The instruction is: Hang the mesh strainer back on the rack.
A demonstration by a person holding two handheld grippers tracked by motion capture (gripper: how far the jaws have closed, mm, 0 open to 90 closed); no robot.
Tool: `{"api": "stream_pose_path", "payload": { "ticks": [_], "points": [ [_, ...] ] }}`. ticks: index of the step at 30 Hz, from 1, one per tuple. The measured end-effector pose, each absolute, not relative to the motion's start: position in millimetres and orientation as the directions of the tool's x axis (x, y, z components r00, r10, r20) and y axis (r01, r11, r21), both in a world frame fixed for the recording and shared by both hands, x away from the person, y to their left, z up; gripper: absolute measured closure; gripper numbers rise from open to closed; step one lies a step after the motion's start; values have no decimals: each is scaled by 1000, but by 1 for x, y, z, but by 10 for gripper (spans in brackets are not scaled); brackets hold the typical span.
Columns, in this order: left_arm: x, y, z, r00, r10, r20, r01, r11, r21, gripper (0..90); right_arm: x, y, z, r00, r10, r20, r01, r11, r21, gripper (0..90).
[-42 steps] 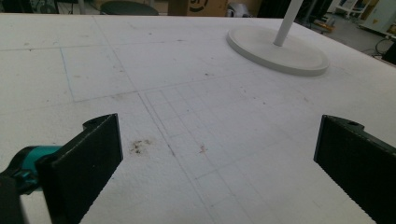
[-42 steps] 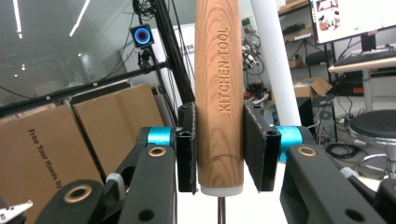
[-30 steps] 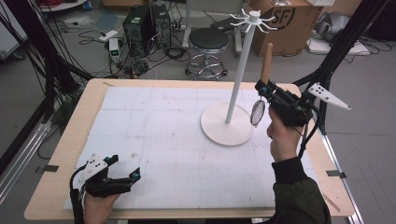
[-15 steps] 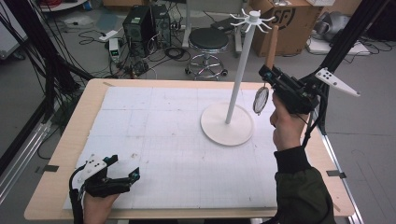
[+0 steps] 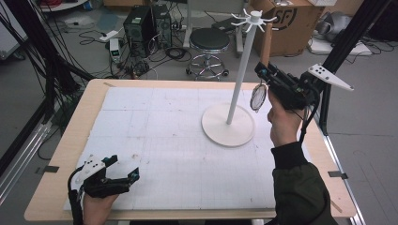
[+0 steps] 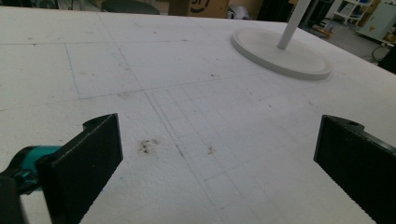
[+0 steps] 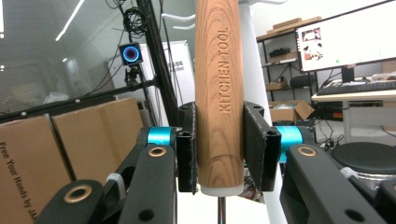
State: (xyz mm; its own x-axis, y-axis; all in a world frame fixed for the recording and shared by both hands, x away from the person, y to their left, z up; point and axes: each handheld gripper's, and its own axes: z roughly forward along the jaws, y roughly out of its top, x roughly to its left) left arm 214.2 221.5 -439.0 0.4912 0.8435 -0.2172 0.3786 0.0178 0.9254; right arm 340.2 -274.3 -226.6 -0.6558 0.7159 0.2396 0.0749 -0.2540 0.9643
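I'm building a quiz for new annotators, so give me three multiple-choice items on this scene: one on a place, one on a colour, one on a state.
1. Where does the white stand rest?
A. On the floor
B. On the table's right half
C. In the left gripper

2. What colour is the utensil's handle?
A. Wood brown
B. Blue
C. Black

3. How is the left gripper?
A. Shut on a cup
B. Shut on the stand
C. Open, holding nothing

Answers: 1 B, the high view shows its round base right of centre. 2 A, the right gripper view shows wood grain. 3 C, its fingers stand wide apart over bare mat.
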Motion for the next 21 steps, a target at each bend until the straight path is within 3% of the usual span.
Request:
{"api": "stream_pose_path", "payload": {
  "ticks": [21],
  "points": [
    [212, 222, -438, 489, 845, -218, 375, 22, 927, 17, 348, -271, -233, -622, 747, 237, 112, -215, 970, 683]
  ]
}}
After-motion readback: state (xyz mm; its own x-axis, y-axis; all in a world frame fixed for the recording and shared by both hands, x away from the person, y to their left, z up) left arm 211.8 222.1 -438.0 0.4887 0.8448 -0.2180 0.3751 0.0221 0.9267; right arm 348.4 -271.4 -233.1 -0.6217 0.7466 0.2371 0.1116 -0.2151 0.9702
